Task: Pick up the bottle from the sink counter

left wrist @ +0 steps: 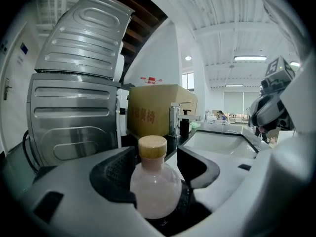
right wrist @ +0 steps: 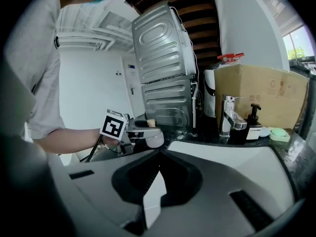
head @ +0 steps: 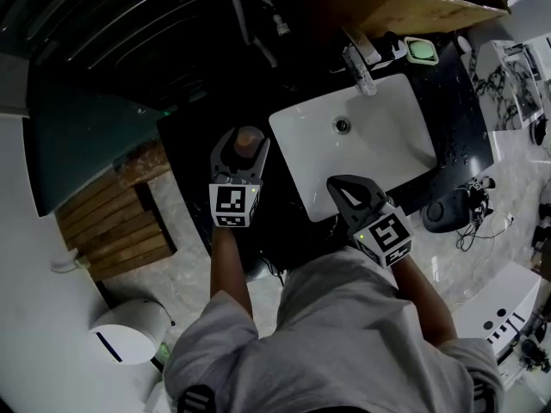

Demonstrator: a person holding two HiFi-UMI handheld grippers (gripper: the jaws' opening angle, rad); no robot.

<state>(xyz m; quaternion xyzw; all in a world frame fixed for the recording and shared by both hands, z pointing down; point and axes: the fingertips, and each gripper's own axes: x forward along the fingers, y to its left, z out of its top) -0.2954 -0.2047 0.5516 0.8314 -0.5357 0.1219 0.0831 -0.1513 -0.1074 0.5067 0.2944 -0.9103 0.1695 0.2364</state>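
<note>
A small round bottle [head: 250, 138] of pale pink liquid with a tan cap stands on the black sink counter [head: 185, 140], left of the white sink [head: 293, 157]. My left gripper [head: 244, 143] reaches around it. In the left gripper view the bottle [left wrist: 155, 189] fills the gap of the left gripper [left wrist: 155, 154], whose jaws stand wide on either side and are not squeezing it. My right gripper [head: 342, 184] hovers over the sink's near rim. In the right gripper view the right gripper [right wrist: 160, 152] has its tips together and holds nothing.
A chrome faucet [head: 362, 67], a green soap dish [head: 422, 52] and a cardboard box [head: 430, 3] line the back of the counter. A metal appliance [left wrist: 74, 112] stands behind the bottle. A dark pouch [head: 448, 209] lies at right, and a wooden crate [head: 120, 222] and white bin [head: 129, 329] sit on the floor.
</note>
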